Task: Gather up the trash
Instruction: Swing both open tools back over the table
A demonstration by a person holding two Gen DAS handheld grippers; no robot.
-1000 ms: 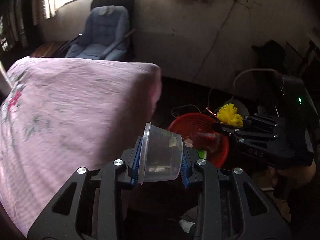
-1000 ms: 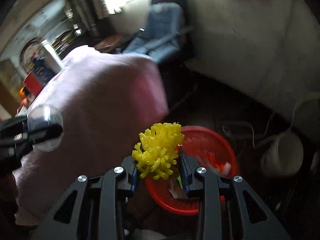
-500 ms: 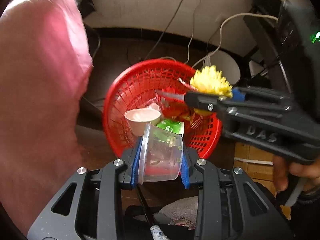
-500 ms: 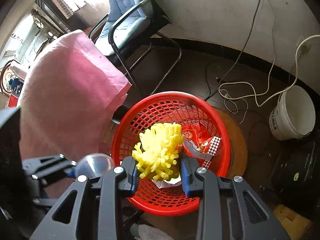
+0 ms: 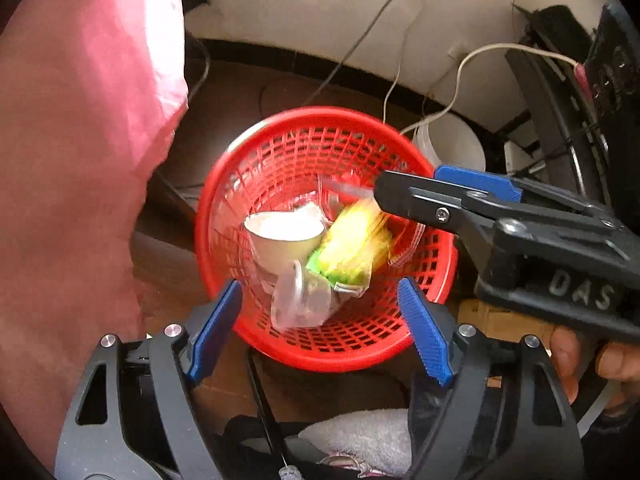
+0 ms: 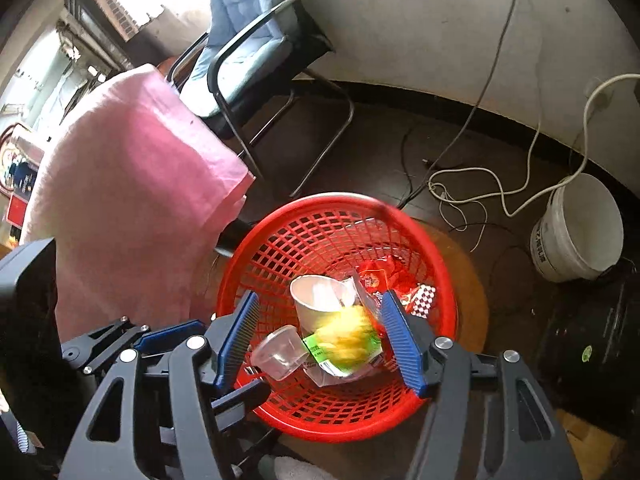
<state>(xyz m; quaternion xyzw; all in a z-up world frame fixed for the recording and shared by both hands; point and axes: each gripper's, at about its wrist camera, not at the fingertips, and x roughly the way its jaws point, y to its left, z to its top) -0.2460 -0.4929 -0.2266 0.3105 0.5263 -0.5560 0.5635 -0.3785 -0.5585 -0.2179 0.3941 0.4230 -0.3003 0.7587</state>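
A red mesh basket (image 5: 224,208) (image 6: 400,224) stands on the floor below both grippers. My left gripper (image 5: 320,336) is open and empty above its near rim. A clear plastic cup (image 5: 298,300) (image 6: 280,352) lies blurred inside the basket. My right gripper (image 6: 320,332) is open and empty over the basket; it also shows in the left wrist view (image 5: 440,196). A yellow spiky ball (image 5: 356,240) (image 6: 348,336) is blurred inside the basket. A white paper cup (image 5: 284,240) (image 6: 320,300) and red wrappers (image 6: 384,276) lie in there too.
A pink cloth (image 5: 80,160) (image 6: 132,208) hangs at the left. A chair with a blue cushion (image 6: 240,44), a white bucket (image 6: 580,228) and loose cables (image 6: 480,184) are near the wall. A dark device (image 5: 600,80) is at the right.
Both grippers opened. The clear cup left my left gripper and the yellow ball left my right gripper; both are now in the red basket.
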